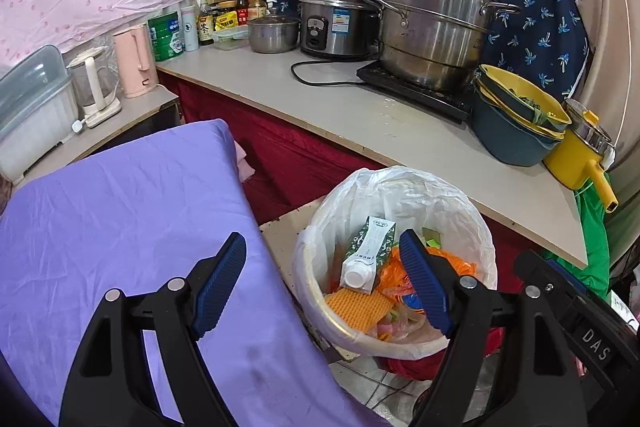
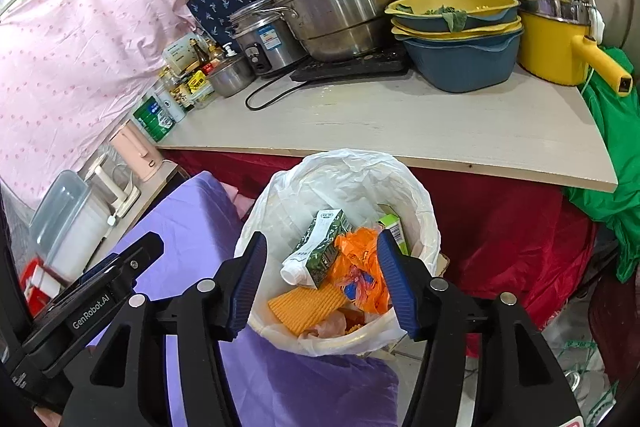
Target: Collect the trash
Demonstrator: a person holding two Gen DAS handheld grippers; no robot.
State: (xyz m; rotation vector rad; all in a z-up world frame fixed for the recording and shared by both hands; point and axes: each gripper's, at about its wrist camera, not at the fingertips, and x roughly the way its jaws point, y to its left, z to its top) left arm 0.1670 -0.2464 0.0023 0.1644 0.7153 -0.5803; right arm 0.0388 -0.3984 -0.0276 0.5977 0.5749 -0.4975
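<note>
A round bin lined with a white plastic bag (image 1: 408, 187) (image 2: 352, 171) stands on the floor below the counter. Inside lie a green-and-white carton (image 1: 366, 251) (image 2: 316, 247), an orange plastic bag (image 1: 452, 259) (image 2: 360, 263), a ribbed yellow-orange piece (image 1: 358, 305) (image 2: 308, 305) and a small green box (image 2: 394, 225). My left gripper (image 1: 324, 279) is open and empty, above the bin's left rim and the purple cloth. My right gripper (image 2: 322, 279) is open and empty, directly above the bin. The right gripper's body (image 1: 580, 327) shows in the left wrist view; the left gripper's body (image 2: 92, 303) shows in the right wrist view.
A surface covered in purple cloth (image 1: 120, 219) (image 2: 192, 227) lies left of the bin. The counter (image 1: 340, 115) (image 2: 400, 123) behind holds a steel steamer pot (image 1: 436, 23), a rice cooker (image 1: 336, 19), stacked yellow-blue basins (image 2: 456, 39), a yellow pot (image 2: 560, 39), bottles and a pink kettle (image 1: 134, 61).
</note>
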